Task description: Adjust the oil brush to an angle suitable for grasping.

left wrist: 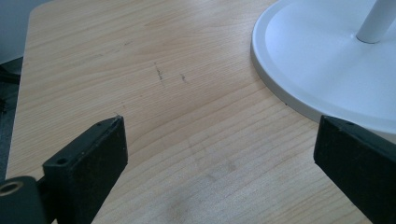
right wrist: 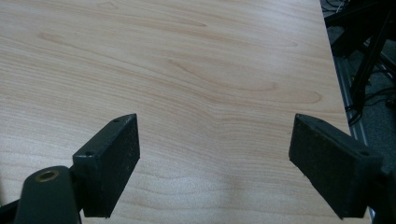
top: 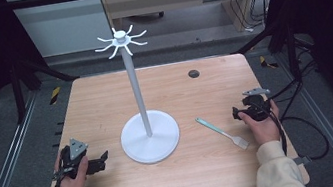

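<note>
A: While the right tool [top: 236, 112] sits spread wide and empty beside the fork [top: 223, 133], what might spoil the pickup?

B: The fork lies flat on the tabletop [top: 99, 99], right of the stand [top: 149, 136]; it could skid away. The left tool [top: 104, 160], also spread, might bump the stand's base.

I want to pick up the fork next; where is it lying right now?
In the high view the fork lies flat on the table's right side, between the white stand's base and the right gripper.
</note>
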Tool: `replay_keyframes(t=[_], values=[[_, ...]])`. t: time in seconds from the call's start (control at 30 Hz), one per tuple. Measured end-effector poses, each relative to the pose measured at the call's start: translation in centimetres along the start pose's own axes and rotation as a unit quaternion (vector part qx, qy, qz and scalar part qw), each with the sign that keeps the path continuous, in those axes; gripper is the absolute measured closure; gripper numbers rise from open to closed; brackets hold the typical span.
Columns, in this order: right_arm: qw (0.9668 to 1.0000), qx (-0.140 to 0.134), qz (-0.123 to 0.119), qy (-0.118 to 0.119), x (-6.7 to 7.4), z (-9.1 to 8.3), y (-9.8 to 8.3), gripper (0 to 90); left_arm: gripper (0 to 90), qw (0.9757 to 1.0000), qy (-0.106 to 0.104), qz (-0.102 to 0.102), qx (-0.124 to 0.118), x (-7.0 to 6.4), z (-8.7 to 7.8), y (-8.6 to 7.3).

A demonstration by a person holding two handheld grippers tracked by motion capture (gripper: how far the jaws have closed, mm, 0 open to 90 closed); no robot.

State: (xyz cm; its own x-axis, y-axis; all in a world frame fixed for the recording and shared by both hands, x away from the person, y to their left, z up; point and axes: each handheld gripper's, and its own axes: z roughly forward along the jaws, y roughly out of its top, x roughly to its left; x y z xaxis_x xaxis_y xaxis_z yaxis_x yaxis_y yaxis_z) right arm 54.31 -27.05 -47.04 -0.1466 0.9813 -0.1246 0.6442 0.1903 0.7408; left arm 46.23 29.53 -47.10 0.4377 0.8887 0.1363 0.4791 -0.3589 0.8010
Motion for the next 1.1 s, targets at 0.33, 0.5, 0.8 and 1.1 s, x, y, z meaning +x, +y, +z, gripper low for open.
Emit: replay_keyframes(t=[0.33, 0.5, 0.8, 1.1], values=[[0.9985, -0.01, -0.042, 0.034, 1.9, -0.7, 1.1, 36.7, 2.5, 1.0, -0.001, 0.005, 0.001, -0.2, 0.0, 0.1], [0.992, 0.012, -0.104, 0.071, 4.4, -0.5, 2.1, 56.4, 2.5, 1.0, -0.001, 0.006, 0.003, -0.2, 0.1, 0.0], [0.9677, 0.05, -0.196, 0.15, 8.5, 0.5, 3.1, 85.9, 2.5, 1.0, -0.002, 0.008, 0.003, -0.3, 0.1, 0.0], [0.9621, 0.07, -0.185, 0.187, 8.7, 1.6, 2.4, 90.0, 2.5, 0.9999, -0.003, 0.011, 0.004, -0.4, 0.1, 0.1]])
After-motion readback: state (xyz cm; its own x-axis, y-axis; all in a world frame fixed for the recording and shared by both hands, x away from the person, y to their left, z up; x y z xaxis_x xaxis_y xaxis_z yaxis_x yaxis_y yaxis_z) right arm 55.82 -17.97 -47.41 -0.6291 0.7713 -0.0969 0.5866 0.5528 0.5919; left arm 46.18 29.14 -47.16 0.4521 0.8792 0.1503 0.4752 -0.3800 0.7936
